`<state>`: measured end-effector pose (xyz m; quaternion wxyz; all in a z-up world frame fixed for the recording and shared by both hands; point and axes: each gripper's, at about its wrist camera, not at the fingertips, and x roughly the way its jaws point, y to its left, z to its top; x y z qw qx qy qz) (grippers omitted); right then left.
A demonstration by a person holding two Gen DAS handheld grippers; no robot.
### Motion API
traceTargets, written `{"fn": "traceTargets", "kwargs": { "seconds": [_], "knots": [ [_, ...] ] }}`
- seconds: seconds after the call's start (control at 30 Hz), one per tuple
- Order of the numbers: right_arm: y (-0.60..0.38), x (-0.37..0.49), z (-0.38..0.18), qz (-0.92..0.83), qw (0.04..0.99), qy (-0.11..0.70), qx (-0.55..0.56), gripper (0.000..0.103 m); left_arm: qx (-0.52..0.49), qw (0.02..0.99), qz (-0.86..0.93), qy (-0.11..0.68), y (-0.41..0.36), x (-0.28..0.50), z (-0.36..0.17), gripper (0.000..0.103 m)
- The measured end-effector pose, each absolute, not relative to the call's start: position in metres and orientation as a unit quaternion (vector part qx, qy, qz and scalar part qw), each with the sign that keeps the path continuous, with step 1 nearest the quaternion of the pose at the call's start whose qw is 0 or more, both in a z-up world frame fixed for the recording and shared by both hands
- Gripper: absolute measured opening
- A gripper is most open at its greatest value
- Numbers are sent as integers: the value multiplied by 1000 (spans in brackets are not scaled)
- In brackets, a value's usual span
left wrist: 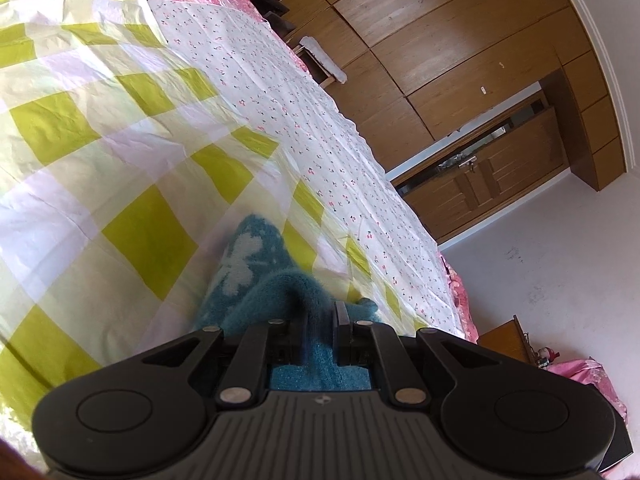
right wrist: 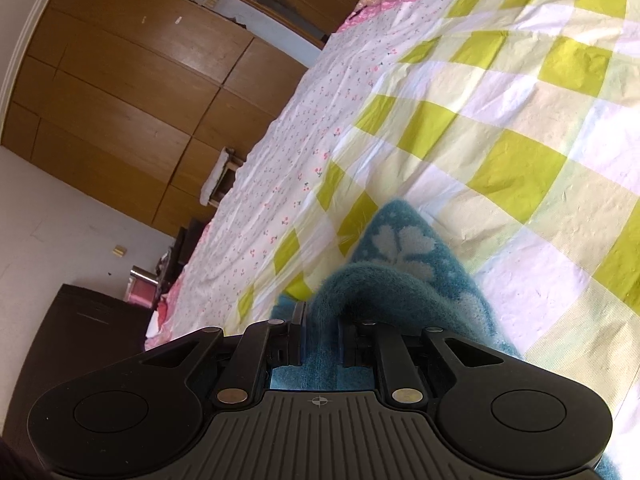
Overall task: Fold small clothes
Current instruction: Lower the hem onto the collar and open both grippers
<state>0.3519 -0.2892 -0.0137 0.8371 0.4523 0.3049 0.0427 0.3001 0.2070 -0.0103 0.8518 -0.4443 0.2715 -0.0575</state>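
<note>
1. Left wrist view: the left hand-held gripper [left wrist: 318, 322] had its jaws drawn nearly together, pinching a raised fold of a fuzzy teal garment [left wrist: 248, 276]; the cloth ran back between the black fingers [left wrist: 341, 314] toward the gripper's body.
2. Beyond the pinch, the garment spread forward and lay on the bed, showing a pale clover-like motif on its upper face; its far tip rested on a yellow-green and white checked sheet [left wrist: 100, 152].
3. To the right of the checked sheet lay a white sheet with a small cherry print [left wrist: 280, 92], reaching the bed's edge; a pink frilled trim [left wrist: 460, 292] hung along that edge.
4. Past the bed stood a wooden wardrobe [left wrist: 440, 40] with flat panelled doors; a white wall [left wrist: 540, 272] filled the lower right.
5. Right wrist view: the right hand-held gripper [right wrist: 322, 322] was likewise nearly closed on a bunched ridge of the same teal garment [right wrist: 404, 248]; the fabric humped up just ahead of the fingers [right wrist: 298, 316] and passed between them.
6. The rest of the garment trailed forward and rightward onto the checked sheet [right wrist: 520, 120], its pale motif facing up.
7. Left of it lay the cherry-print sheet [right wrist: 288, 152]; the wardrobe [right wrist: 120, 80] stood beyond, and a dark cabinet [right wrist: 80, 320] sat low at the left.
</note>
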Motion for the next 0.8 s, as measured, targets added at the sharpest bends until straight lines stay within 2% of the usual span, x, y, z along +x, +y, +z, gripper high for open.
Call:
{"fn": "traceTargets", "kwargs": {
  "seconds": [0.1, 0.23, 0.5, 0.53, 0.57, 0.8],
  "knots": [
    [-288, 353, -11, 49, 841, 302, 446, 21, -436, 858, -61, 264, 205, 298, -5, 15],
    [-292, 356, -7, 53, 837, 294, 458, 35, -445, 856, -57, 256, 205, 296, -4, 16],
    [-288, 355, 2, 50, 861, 280, 423, 46, -481, 839, -54, 249, 210, 296, -8, 19],
    [-288, 355, 3, 48, 863, 277, 420, 52, -479, 840, -53, 249, 209, 297, -8, 20],
    [-289, 355, 4, 48, 864, 277, 419, 54, -478, 840, -52, 249, 209, 297, -7, 21],
    [-284, 354, 7, 55, 885, 284, 365, 54, -468, 846, -40, 252, 207, 300, -2, 27]
  ]
}}
